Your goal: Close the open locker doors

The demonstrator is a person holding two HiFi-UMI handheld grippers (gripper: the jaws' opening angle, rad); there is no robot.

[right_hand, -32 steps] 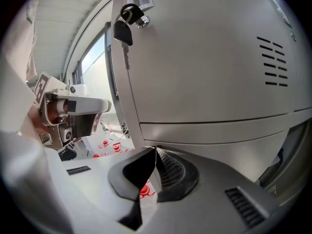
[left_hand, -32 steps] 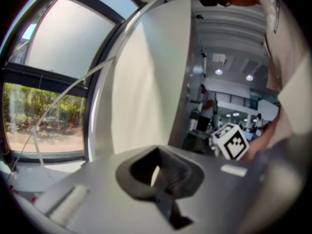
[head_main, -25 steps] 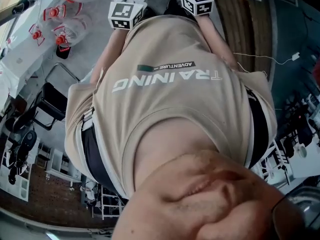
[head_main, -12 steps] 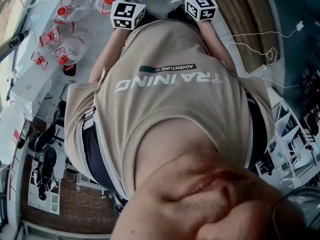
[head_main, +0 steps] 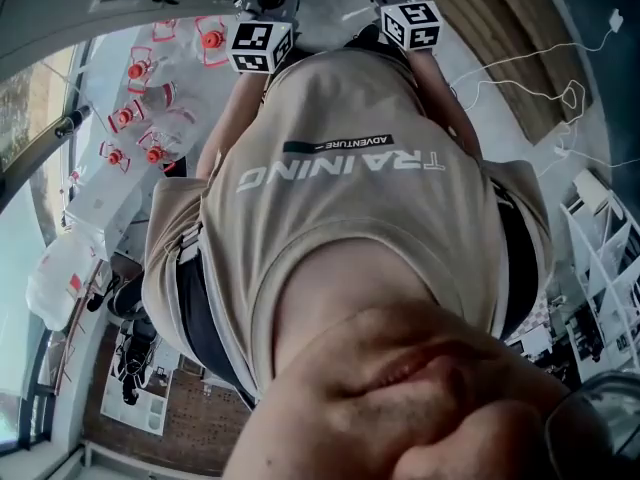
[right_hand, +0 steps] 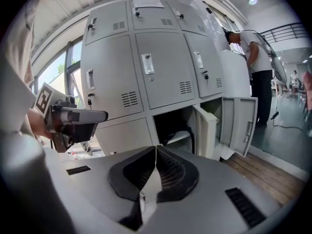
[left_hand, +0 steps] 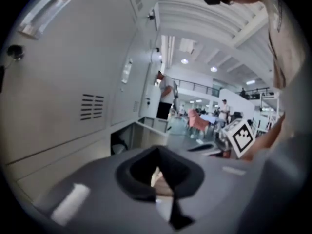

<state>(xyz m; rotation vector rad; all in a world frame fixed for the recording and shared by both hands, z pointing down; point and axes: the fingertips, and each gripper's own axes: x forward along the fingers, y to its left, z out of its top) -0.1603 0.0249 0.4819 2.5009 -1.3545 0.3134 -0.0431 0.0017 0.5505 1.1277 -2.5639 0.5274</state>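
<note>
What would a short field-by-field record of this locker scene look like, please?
lockers: grey metal locker bank, upper doors shut
open doors: two in the bottom row, nearer grey door and farther grey door
left gripper: shut, empty
right gripper: shut, empty, apart from the lockers
bystander: person beside the lockers' far end
</note>
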